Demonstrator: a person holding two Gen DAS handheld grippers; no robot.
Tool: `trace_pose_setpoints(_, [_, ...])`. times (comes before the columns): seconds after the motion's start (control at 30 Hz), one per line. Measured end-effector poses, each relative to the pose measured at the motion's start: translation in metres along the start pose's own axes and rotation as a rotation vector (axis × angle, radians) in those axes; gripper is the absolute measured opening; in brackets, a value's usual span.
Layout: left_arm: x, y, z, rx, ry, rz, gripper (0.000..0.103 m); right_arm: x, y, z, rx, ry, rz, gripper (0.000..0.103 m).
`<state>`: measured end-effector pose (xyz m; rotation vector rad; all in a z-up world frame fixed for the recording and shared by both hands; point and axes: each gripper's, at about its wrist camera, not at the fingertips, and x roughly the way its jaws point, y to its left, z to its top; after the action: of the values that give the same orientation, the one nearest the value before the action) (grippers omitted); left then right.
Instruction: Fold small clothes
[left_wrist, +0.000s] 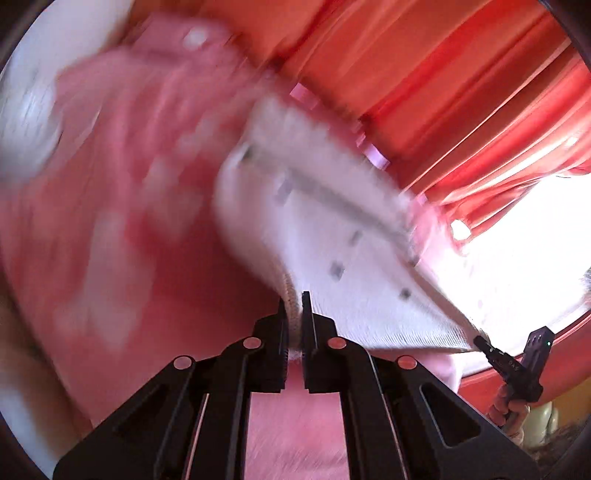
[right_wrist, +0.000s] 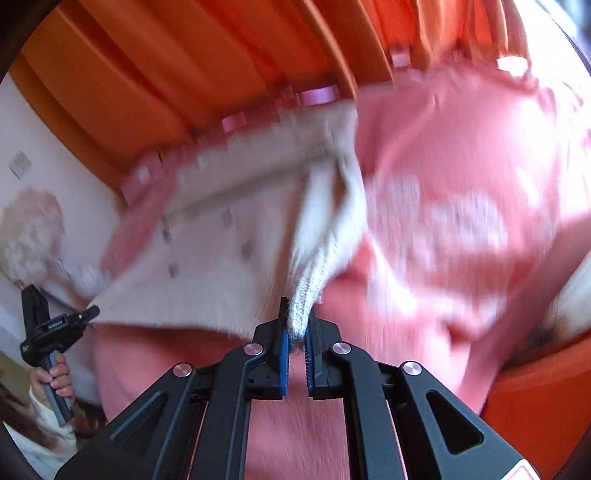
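Both hand-held grippers on garment.

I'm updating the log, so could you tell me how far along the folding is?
Nothing looks folded yet. In hand: the left gripper and right gripper each pinch a ribbed edge of the white knit garment, held stretched above the pink patterned blanket. The frames are motion-blurred. Left: making the folds and setting it down.
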<state>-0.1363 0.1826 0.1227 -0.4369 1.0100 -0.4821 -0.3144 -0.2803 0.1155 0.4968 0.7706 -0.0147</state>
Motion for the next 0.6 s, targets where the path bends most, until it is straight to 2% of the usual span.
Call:
trace_pose_setpoints(0.07, [0.003,-0.021,0.046,0.085,-0.102,0.005,0.004,0.008,0.001,0.043,-0.014,-0.107,0.017,0.006])
trace_pose_setpoints(0.13, [0.020,-0.035,0.095,0.138,-0.204,0.026,0.004,0.036,-0.001,0.093,-0.003,-0.204,0.018,0.006])
trace_pose_setpoints(0.2, [0.053,-0.041,0.141,0.143,-0.278,0.045,0.004,0.074,-0.011,0.131,0.070,-0.230,0.042,0.006])
trace_pose_setpoints(0.23, [0.067,-0.041,0.154,0.136,-0.305,0.059,0.005,0.096,-0.018,0.146,0.115,-0.243,0.060,0.006])
trace_pose_setpoints(0.33, [0.135,-0.031,0.194,0.082,-0.313,0.117,0.005,0.173,-0.035,0.183,0.207,-0.226,0.016,0.006])
trace_pose_setpoints(0.43, [0.206,-0.003,0.216,0.011,-0.245,0.151,0.005,0.251,-0.056,0.198,0.279,-0.138,-0.029,0.008])
trace_pose_setpoints(0.5, [0.242,0.014,0.220,-0.001,-0.190,0.212,0.006,0.281,-0.067,0.200,0.297,-0.099,-0.076,0.008])
trace_pose_setpoints(0.53, [0.252,0.019,0.221,0.001,-0.174,0.241,0.010,0.288,-0.071,0.199,0.308,-0.088,-0.103,0.008])
trace_pose_setpoints(0.57, [0.259,0.024,0.221,0.008,-0.165,0.266,0.012,0.292,-0.074,0.201,0.326,-0.088,-0.094,0.013])
trace_pose_setpoints(0.6, [0.263,0.030,0.223,0.010,-0.175,0.309,0.021,0.289,-0.077,0.203,0.352,-0.104,-0.063,0.015])
